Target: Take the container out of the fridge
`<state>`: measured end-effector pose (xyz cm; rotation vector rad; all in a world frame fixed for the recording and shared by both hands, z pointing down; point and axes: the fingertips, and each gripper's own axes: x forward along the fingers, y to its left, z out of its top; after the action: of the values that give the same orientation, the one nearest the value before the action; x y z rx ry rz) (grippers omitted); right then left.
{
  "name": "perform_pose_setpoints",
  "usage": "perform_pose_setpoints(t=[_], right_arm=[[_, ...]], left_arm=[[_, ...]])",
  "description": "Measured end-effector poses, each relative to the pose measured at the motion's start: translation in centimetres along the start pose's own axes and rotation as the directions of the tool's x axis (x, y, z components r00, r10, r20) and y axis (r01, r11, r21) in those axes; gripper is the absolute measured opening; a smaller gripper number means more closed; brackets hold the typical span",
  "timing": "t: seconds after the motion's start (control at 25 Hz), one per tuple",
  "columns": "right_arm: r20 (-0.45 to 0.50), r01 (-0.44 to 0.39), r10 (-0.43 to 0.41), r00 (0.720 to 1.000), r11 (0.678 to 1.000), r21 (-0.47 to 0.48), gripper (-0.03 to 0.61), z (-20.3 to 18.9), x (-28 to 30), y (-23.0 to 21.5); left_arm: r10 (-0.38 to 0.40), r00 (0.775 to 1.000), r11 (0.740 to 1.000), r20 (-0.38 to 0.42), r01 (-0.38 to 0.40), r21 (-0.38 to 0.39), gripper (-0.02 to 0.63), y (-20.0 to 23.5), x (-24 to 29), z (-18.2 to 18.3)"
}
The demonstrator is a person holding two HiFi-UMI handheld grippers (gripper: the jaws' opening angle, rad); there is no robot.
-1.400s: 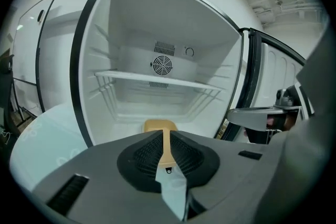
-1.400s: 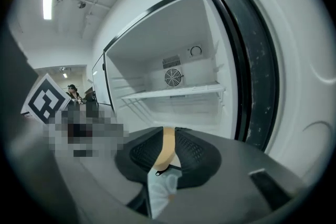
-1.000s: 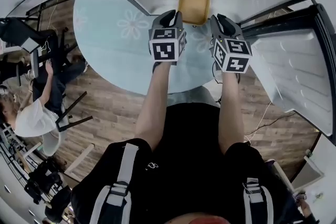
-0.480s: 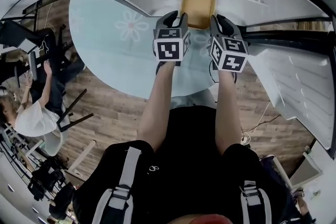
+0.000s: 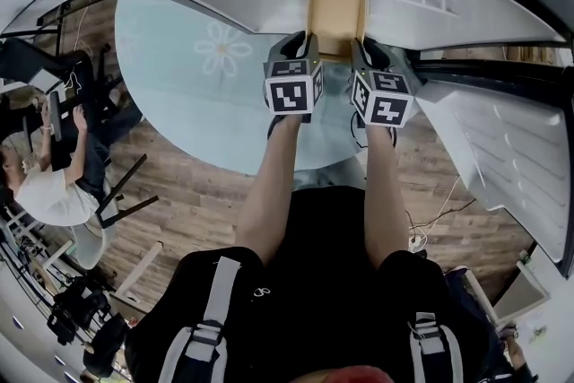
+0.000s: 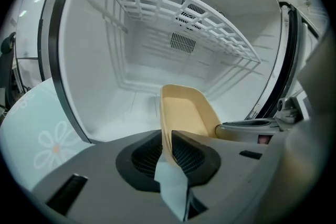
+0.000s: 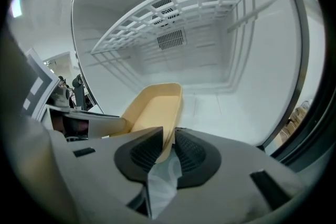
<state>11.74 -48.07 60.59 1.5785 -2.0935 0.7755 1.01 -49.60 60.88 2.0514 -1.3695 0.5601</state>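
Head view, nearest first: my forearms (image 5: 269, 184) reach forward side by side over the pale round table (image 5: 193, 94).

Left gripper (image 6: 168, 136) — jaws closing. The left wall of the tan container (image 6: 186, 110) stands between the ribbed pads, and both pads are against it.

Right gripper (image 7: 169, 136) — clenched on the container's right wall, with the rim sitting deep between its pads.

I have the container by its two long sides, one gripper on each. It runs straight ahead from the fingertips, open side up. It sits inside the fridge (image 6: 105, 60), low at the white floor just beyond the fingertips. I cannot tell whether it is resting there or lifted clear.

In each gripper view the other gripper's body shows just beside the container.

Above and beyond the fingers, a white wire shelf (image 7: 173, 2) spans the compartment. Farthest ahead of them is a small vent grille (image 6: 182, 42) on the back wall.

Out to the right of the right fingers, the fridge door (image 5: 502, 130) stands open. Well off to the left of the left fingers sits a seated person (image 5: 54, 193).
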Motion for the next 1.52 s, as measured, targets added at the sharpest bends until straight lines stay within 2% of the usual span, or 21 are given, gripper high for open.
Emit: perform_pose_setpoints(t=[0.24, 0.4, 0.64, 0.92, 1.08, 1.28, 1.52], right_arm=[[-0.013, -0.007, 0.008, 1.0, 1.0, 0.006, 0.072, -0.7, 0.1, 0.1], [0.014, -0.005, 0.005, 1.0, 1.0, 0.012, 0.054, -0.2, -0.5, 0.0], [0.081, -0.013, 0.013, 0.997, 1.0, -0.004, 0.04, 1.5, -2.7, 0.2], [0.176, -0.029, 0.037, 0.984, 0.998, -0.051, 0.038, 3.8, -6.1, 0.7], [0.254, -0.037, 0.055, 0.966, 0.996, -0.075, 0.035, 5.9, -8.8, 1.3], [0.253, -0.046, 0.07, 0.965, 0.994, -0.096, 0.034, 5.8, -11.4, 2.2], [0.316, -0.048, 0.089, 0.945, 0.99, -0.134, 0.032, 6.8, -14.1, 3.3]], left_arm=[[-0.008, 1.0, 1.0, 0.006, 0.008, -0.018, 0.028, -0.6, 0.0, -0.5], [-0.025, 0.999, 0.999, 0.043, 0.027, -0.039, 0.028, -1.2, -0.9, 0.0], [-0.022, 0.993, 1.0, 0.118, 0.023, -0.015, 0.029, -2.6, -3.2, 1.1], [-0.016, 0.973, 1.0, 0.232, 0.014, 0.011, 0.029, -4.4, -6.7, 3.1], [-0.03, 0.953, 0.999, 0.301, 0.018, 0.04, 0.036, -5.8, -9.3, 4.9], [-0.041, 0.95, 0.999, 0.31, 0.029, 0.043, 0.051, -6.9, -11.9, 4.6], [-0.039, 0.925, 0.998, 0.378, 0.02, 0.055, 0.04, -7.6, -14.7, 5.5]])
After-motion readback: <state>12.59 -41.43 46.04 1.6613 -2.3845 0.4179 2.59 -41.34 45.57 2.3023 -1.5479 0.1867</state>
